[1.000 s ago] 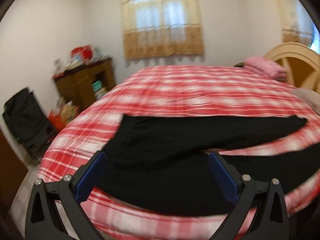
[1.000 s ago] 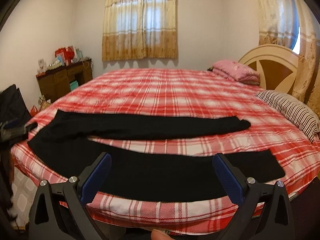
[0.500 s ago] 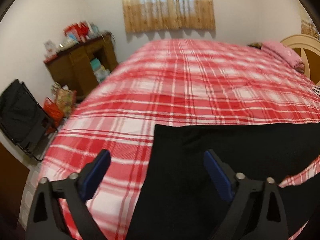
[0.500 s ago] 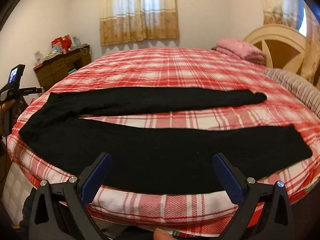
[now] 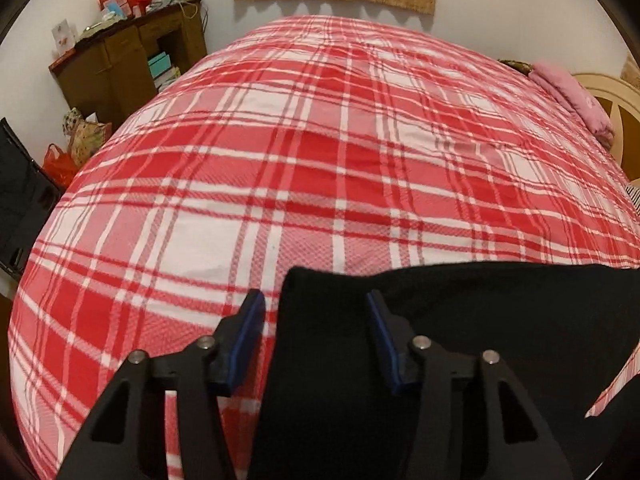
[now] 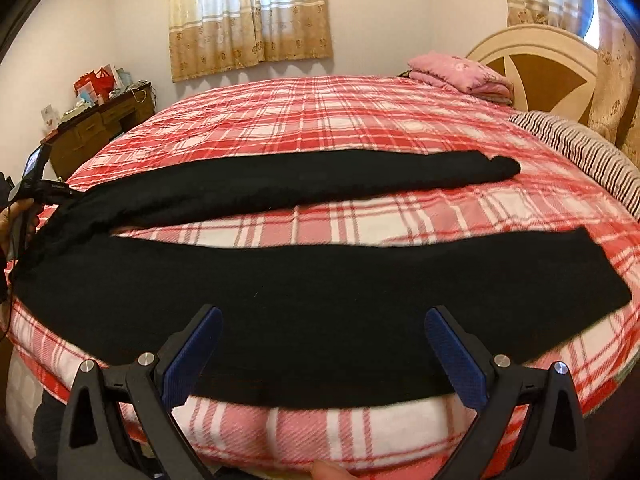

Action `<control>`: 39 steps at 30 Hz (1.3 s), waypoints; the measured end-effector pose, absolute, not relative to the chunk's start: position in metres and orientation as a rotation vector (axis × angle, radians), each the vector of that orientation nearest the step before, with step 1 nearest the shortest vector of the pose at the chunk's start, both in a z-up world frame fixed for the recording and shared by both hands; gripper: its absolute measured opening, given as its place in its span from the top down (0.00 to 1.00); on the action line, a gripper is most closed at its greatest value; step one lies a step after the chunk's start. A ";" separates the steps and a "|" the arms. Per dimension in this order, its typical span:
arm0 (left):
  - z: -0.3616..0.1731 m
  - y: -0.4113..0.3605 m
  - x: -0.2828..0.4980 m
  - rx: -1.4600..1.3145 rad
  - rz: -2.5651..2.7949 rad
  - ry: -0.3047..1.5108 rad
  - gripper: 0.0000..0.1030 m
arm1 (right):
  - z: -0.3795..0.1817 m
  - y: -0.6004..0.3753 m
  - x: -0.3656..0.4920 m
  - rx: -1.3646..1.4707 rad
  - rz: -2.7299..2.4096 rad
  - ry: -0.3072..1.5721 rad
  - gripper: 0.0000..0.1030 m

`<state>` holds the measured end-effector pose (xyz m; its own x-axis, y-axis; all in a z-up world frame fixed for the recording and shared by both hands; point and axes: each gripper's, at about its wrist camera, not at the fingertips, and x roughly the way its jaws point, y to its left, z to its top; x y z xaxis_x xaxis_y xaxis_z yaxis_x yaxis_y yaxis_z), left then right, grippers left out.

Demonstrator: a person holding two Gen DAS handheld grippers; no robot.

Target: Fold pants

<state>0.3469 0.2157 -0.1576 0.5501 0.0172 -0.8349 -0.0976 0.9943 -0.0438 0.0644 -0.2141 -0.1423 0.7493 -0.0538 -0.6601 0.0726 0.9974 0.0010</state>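
Observation:
Black pants lie flat on the red plaid bed, waist at the left, both legs stretched to the right with a strip of cover between them. In the left wrist view the far corner of the waist sits between the jaws of my left gripper. Those jaws are closing, and the left pad still stands just off the cloth. My right gripper hangs wide open over the near leg, close to the bed's front edge, with nothing pinched.
A folded pink blanket and a striped pillow lie by the headboard at the right. A brown cabinet, bags and a black case stand left of the bed. A hand shows at the far left.
My left gripper dropped down to the waist's far corner and its jaws narrowed around it. My right gripper sank a little closer to the near leg, still wide.

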 end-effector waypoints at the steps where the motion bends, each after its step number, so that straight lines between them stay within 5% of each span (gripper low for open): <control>1: -0.158 0.215 0.347 -0.078 0.062 0.983 0.47 | -0.141 -0.217 0.068 0.027 -0.073 0.717 0.02; 6: -0.161 0.221 0.350 -0.098 0.010 0.960 0.47 | -0.133 -0.239 0.092 0.018 -0.091 0.731 0.36; 8: -0.160 0.227 0.350 -0.142 -0.008 0.949 0.49 | -0.130 -0.251 0.101 0.045 -0.093 0.742 0.42; 12: -0.159 0.235 0.348 -0.202 -0.027 0.921 0.69 | -0.121 -0.275 0.117 0.039 -0.123 0.733 0.58; 26: -0.162 0.232 0.350 -0.209 -0.044 0.905 0.83 | -0.100 -0.451 0.223 0.329 -0.339 0.768 0.61; 39: -0.168 0.235 0.353 -0.242 -0.045 0.903 0.85 | -0.123 -0.497 0.330 0.297 -0.306 0.853 0.61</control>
